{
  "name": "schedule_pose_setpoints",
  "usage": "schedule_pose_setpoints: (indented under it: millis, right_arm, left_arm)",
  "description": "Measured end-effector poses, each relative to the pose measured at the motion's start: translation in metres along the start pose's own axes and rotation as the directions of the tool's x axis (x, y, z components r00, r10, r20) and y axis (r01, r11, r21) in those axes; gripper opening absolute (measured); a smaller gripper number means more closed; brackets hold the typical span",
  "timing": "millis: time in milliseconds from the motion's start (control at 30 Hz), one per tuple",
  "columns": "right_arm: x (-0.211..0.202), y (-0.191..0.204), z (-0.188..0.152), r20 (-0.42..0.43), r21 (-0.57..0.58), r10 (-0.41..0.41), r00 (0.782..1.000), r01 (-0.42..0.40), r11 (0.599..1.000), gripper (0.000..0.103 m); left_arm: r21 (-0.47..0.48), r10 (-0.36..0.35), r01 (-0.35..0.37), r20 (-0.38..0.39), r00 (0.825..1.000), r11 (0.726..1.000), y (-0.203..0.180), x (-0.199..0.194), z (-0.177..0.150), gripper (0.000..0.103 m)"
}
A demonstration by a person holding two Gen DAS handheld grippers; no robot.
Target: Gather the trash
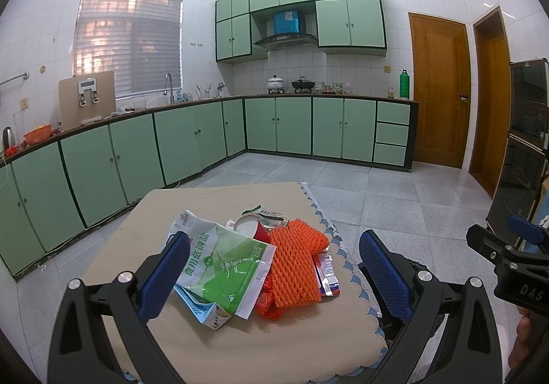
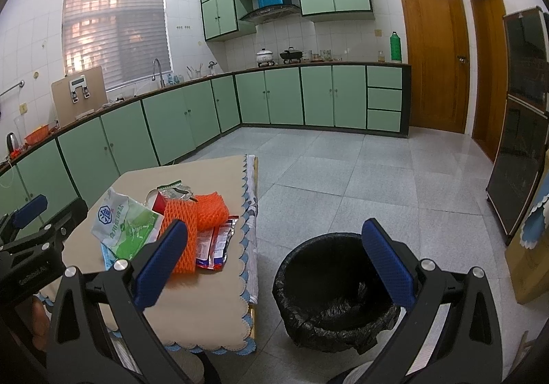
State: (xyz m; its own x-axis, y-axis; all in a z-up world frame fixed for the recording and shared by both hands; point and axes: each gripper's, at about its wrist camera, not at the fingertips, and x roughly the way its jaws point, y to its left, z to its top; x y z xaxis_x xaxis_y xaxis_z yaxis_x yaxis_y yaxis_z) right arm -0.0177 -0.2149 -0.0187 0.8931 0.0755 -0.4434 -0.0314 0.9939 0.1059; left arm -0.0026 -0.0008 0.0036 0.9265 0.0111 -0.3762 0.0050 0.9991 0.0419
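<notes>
Trash pile (image 1: 260, 267) is heaped on the table (image 1: 240, 349): salt bag (image 1: 223, 267), orange foam net (image 1: 296, 264), red cup (image 1: 254, 229), wrappers. Lined bin (image 2: 336, 288) is seen on floor just beside table. Left gripper (image 1: 274, 276) and right gripper (image 2: 274, 260) are held open, empty

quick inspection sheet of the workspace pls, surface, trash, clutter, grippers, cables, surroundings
surface: small table under a beige cloth with a scalloped blue edge.
job's things: trash piled on it: green and white salt bag, orange foam net, red paper cup on its side, red snack wrapper, crumpled wrapper. Bin with a black liner stands on the floor beside the table, looks empty.
clutter: nothing seen beyond the trash.
grippers: left gripper and right gripper both have jaws open, holding nothing.
cables: nothing seen near the table.
surroundings: green kitchen cabinets, tiled floor, two wooden doors.
</notes>
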Motion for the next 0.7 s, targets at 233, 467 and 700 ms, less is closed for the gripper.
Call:
schedule_pose_setpoints:
  millis: [233,467,700]
  right_arm:
    - [0.0024,0.0009,-0.0063,-0.001,0.001,-0.001,1.000,0.001,1.000,0.098]
    - [0.0025,0.0010,-0.0062,-0.002,0.001,-0.002,1.000,0.002,1.000,0.098]
    - [0.0024,0.0014,-0.0063,-0.003,0.001,-0.002,1.000,0.002,1.000,0.098]
  left_arm:
    - [0.001,0.000,0.000,0.002,1.000,1.000,0.0004,-0.0013,0.0012,0.097]
    - [0.001,-0.001,0.001,0.004,1.000,1.000,0.0011,-0.0035,0.0035,0.097]
    - [0.002,0.000,0.000,0.005,1.000,1.000,0.0011,-0.0032,0.0026,0.097]
